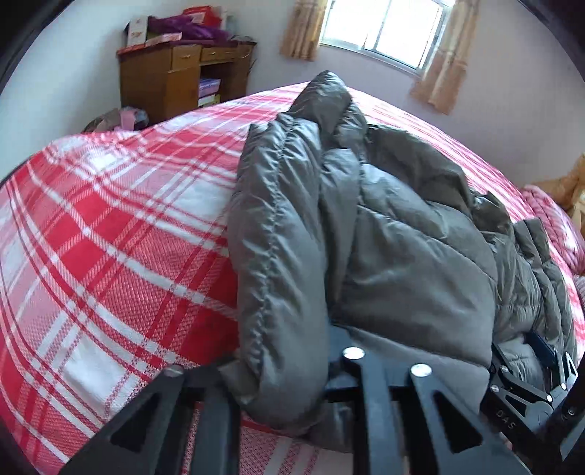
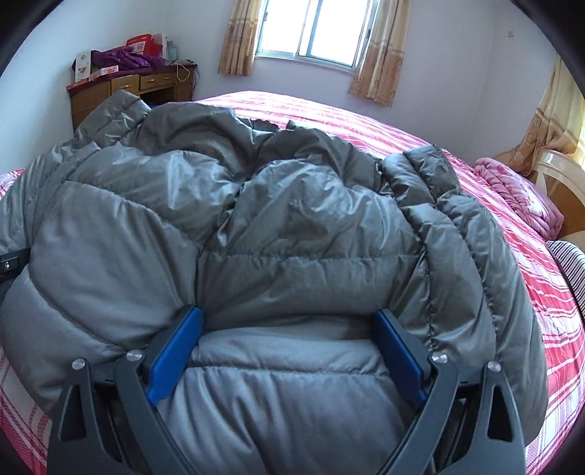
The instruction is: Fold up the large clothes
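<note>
A big grey puffer jacket [image 1: 402, 237] lies bunched on the bed's red and white plaid sheet [image 1: 109, 237]. In the left wrist view, a rolled edge of the jacket hangs over my left gripper [image 1: 289, 365]. Its arms are drawn together and its pads are buried in the fabric, shut on that edge. My right gripper [image 1: 530, 369] shows at the lower right, against the jacket's near hem. In the right wrist view, the jacket [image 2: 256, 219] fills the middle, and my right gripper [image 2: 287, 350] stands with its blue pads [image 2: 175, 350] wide apart, a puffy fold bulging between them.
A wooden desk [image 1: 172, 76] piled with boxes and purple cloth stands in the far left corner under a curtained window [image 2: 310, 29]. A pink blanket [image 2: 519, 201] and a wooden headboard [image 2: 559, 175] are at the bed's right end. Bare sheet lies left of the jacket.
</note>
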